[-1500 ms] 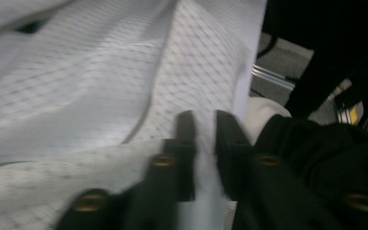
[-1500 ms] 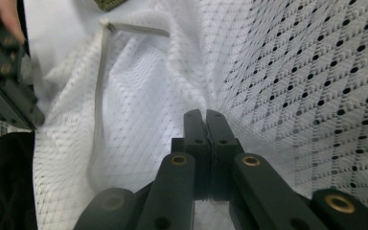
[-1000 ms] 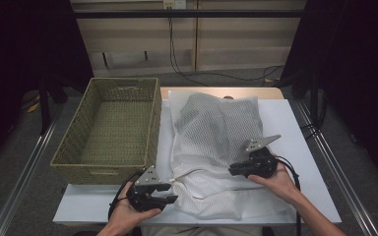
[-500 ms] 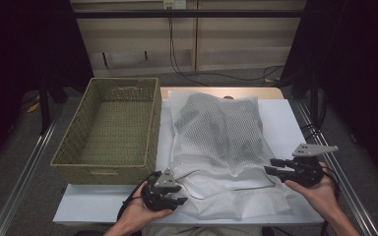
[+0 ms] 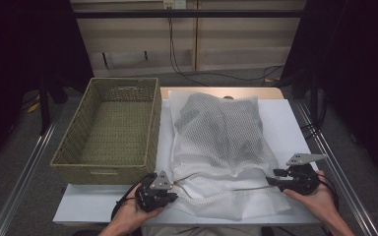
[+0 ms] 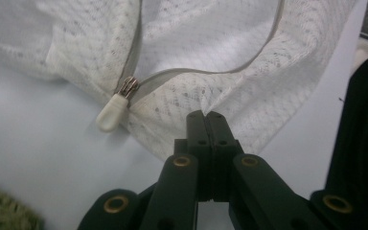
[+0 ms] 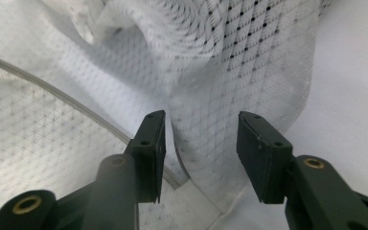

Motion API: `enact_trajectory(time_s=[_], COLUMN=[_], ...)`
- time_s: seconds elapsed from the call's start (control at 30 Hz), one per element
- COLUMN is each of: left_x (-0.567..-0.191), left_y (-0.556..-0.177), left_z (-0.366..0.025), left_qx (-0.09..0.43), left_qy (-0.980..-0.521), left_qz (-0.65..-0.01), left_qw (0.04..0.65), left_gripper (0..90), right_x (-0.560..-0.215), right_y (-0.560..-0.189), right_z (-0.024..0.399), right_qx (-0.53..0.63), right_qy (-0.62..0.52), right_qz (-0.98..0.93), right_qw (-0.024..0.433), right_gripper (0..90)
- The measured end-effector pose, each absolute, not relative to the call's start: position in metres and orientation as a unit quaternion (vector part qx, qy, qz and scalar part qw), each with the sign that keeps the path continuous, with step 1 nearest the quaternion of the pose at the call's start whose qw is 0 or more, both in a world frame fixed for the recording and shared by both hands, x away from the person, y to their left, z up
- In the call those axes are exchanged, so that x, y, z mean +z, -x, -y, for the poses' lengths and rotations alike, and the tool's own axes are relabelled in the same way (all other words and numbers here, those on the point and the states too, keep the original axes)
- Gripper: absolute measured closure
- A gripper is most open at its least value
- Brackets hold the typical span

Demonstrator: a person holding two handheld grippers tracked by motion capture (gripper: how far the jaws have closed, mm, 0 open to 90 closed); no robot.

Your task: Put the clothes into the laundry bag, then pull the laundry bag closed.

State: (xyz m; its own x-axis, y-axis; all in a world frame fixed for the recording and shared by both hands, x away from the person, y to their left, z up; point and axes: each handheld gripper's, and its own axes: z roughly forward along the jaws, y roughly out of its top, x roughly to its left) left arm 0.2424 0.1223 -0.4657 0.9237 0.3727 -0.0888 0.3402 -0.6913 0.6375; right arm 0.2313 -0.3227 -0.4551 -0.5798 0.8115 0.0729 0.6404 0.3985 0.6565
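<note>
White mesh laundry bag [image 5: 221, 147] lies flat mid-tabletop [image 5: 285, 118], just beside the wicker basket [image 5: 110, 128] on its left. Its zipper [image 6: 206, 72] runs along the near end, with the pull tab [image 6: 111, 112] lying on the tabletop. My left gripper [image 5: 170, 191] sits at the bag's near-left corner, jaws clenched together on the bag's edge fabric just right of the tab. My right gripper [image 5: 270, 178] is at the near-right edge; its jaws have just been opening and stand released, mesh lying between them unpinched.

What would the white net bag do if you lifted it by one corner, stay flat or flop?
The mesh bag would probably flop: its cloth already lies in soft folds. It likely sags in the middle, bulging with something dark inside.
</note>
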Motion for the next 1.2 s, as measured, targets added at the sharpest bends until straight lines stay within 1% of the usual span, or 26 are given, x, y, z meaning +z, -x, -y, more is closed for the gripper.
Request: enact_trajectory(time_s=[0.03, 0.07, 0.13, 0.17, 0.23, 0.27, 0.3, 0.37, 0.47, 0.57, 0.6, 0.63, 0.67, 0.73, 0.8, 0.87, 0.93, 1.07, 1.1, 1.13, 1.17, 1.2], left_x=[-0.464, -0.465, -0.463, -0.462, -0.462, -0.462, -0.462, -0.462, -0.461, -0.461, -0.461, -0.460, -0.459, -0.457, -0.455, -0.452, -0.450, -0.446, -0.445, -0.443, -0.442, -0.441], left_y=[-0.242, -0.240, -0.239, -0.237, -0.234, -0.233, -0.232, -0.229, -0.225, -0.224, -0.223, -0.223, -0.223, -0.223, -0.223, -0.224, -0.227, -0.229, -0.229, -0.229, -0.228, -0.228], left_z=[-0.127, -0.129, -0.131, -0.131, -0.131, -0.133, -0.133, -0.133, -0.137, -0.140, -0.139, -0.139, -0.139, -0.140, -0.142, -0.145, -0.149, -0.158, -0.160, -0.162, -0.164, -0.165], left_qx=[0.019, 0.015, 0.013, 0.012, 0.002, 0.003, 0.002, -0.005, -0.012, -0.015, -0.013, -0.014, -0.012, -0.009, 0.000, 0.022, 0.025, 0.044, 0.050, 0.047, 0.049, 0.050], left_qy=[-0.923, -0.918, -0.918, -0.920, -0.923, -0.930, -0.929, -0.920, -0.917, -0.916, -0.910, -0.909, -0.906, -0.902, -0.894, -0.887, -0.882, -0.865, -0.863, -0.859, -0.857, -0.850], left_qz=[-0.192, -0.204, -0.200, -0.200, -0.195, -0.183, -0.184, -0.199, -0.206, -0.198, -0.209, -0.206, -0.206, -0.201, -0.202, -0.204, -0.206, -0.224, -0.227, -0.225, -0.226, -0.233], left_qw=[0.332, 0.340, 0.341, 0.338, 0.331, 0.320, 0.322, 0.337, 0.342, 0.348, 0.358, 0.363, 0.369, 0.381, 0.399, 0.415, 0.424, 0.447, 0.449, 0.457, 0.461, 0.470], left_gripper=[90.0, 90.0, 90.0, 90.0, 90.0, 90.0, 90.0, 90.0, 90.0, 90.0, 90.0, 90.0, 90.0, 89.4, 83.4, 74.7, 73.8, 61.2, 56.9, 56.0, 57.0, 55.4], right_x=[-0.457, -0.458, -0.461, -0.463, -0.465, -0.465, -0.465, -0.464, -0.462, -0.460, -0.459, -0.459, -0.459, -0.459, -0.457, -0.455, -0.452, -0.448, -0.447, -0.446, -0.444, -0.443], right_y=[-0.232, -0.231, -0.231, -0.231, -0.230, -0.230, -0.229, -0.227, -0.220, -0.212, -0.210, -0.209, -0.209, -0.210, -0.210, -0.212, -0.212, -0.212, -0.211, -0.211, -0.210, -0.209], right_z=[0.323, 0.322, 0.321, 0.322, 0.323, 0.323, 0.323, 0.323, 0.329, 0.338, 0.339, 0.339, 0.339, 0.337, 0.336, 0.336, 0.334, 0.330, 0.330, 0.329, 0.327, 0.326], right_qx=[0.328, 0.326, 0.312, 0.303, 0.295, 0.297, 0.297, 0.295, 0.299, 0.308, 0.308, 0.307, 0.310, 0.317, 0.326, 0.346, 0.358, 0.379, 0.385, 0.391, 0.396, 0.398], right_qy=[-0.433, -0.434, -0.433, -0.429, -0.433, -0.432, -0.427, -0.431, -0.435, -0.438, -0.441, -0.437, -0.434, -0.429, -0.429, -0.421, -0.422, -0.415, -0.417, -0.415, -0.409, -0.406], right_qz=[-0.830, -0.830, -0.835, -0.839, -0.841, -0.841, -0.844, -0.843, -0.840, -0.834, -0.833, -0.835, -0.836, -0.836, -0.832, -0.828, -0.822, -0.816, -0.812, -0.810, -0.810, -0.811], right_qw=[0.130, 0.129, 0.136, 0.141, 0.136, 0.130, 0.129, 0.126, 0.126, 0.131, 0.130, 0.133, 0.129, 0.129, 0.129, 0.135, 0.136, 0.136, 0.134, 0.136, 0.138, 0.138], right_gripper=[53.4, 53.6, 58.1, 64.1, 73.8, 81.6, 84.8, 86.2, 86.9, 86.9, 86.7, 86.2, 84.1, 77.1, 69.1, 66.6, 61.5, 56.9, 55.1, 53.5, 52.7, 51.5])
